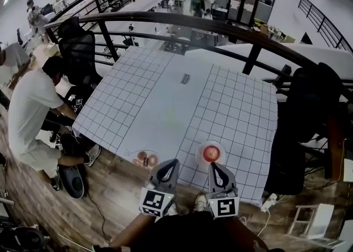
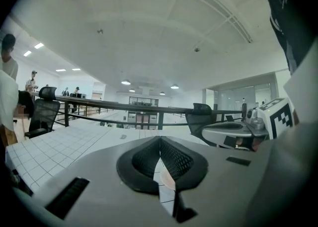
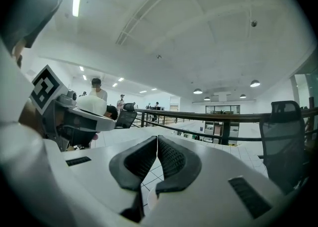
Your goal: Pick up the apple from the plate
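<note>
I'm holding my left gripper [image 1: 172,164] and right gripper [image 1: 214,167] with jaws together and empty, so pushing in like this is risking knocking the apple [image 1: 210,153] off its plate [image 1: 199,156], just ahead of the right one. It's sitting by the near edge of the gridded tabletop [image 1: 165,96], wooden floor [image 1: 110,190] below, a railing [image 1: 165,20] beyond.

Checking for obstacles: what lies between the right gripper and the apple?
Only the near rim of the plate; the head view shows the right gripper just short of the apple.
</note>
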`<action>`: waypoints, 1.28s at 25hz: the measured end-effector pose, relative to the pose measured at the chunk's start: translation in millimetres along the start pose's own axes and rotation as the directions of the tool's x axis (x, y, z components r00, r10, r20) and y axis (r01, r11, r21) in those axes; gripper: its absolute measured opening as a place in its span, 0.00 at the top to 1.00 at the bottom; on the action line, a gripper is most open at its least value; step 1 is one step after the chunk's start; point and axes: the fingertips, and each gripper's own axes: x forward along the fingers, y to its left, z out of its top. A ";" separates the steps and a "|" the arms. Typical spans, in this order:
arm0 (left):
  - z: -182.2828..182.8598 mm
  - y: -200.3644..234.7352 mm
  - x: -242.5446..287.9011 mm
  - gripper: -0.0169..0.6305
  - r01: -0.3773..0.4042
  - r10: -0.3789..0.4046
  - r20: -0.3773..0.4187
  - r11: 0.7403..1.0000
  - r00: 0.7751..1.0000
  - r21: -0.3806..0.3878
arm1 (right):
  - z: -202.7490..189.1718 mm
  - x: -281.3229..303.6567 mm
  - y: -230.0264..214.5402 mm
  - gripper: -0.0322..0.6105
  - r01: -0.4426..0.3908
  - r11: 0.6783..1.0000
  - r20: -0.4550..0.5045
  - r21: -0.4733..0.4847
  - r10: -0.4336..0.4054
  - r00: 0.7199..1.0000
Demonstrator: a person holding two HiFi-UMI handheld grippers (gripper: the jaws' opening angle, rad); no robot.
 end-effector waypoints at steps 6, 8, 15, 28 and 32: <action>-9.3 -2.7 21.5 0.94 0.000 0.000 -0.026 1.000 1.000 0.006 | -29.4 11.0 -5.3 0.74 -0.069 0.998 -0.067 0.009 0.069 0.995; -13.2 -2.7 27.2 0.94 -0.002 0.002 -0.038 1.000 0.999 0.004 | -38.5 14.4 -10.4 0.72 -0.065 0.998 -0.091 0.015 0.066 0.994; -29.9 4.3 43.0 0.94 -0.014 0.014 -0.083 1.000 0.996 0.007 | -75.1 27.7 -28.2 0.52 -0.033 0.999 -0.158 0.028 0.037 0.987; -51.4 14.3 47.4 0.94 -0.042 0.043 -0.143 0.999 0.989 0.008 | -168.0 48.6 -38.4 0.35 -0.039 0.993 -0.386 0.108 0.078 0.919; -57.0 17.6 46.8 0.94 -0.054 0.054 -0.154 0.999 0.987 0.005 | -186.0 53.2 -41.2 0.34 -0.046 0.994 -0.436 0.103 0.087 0.896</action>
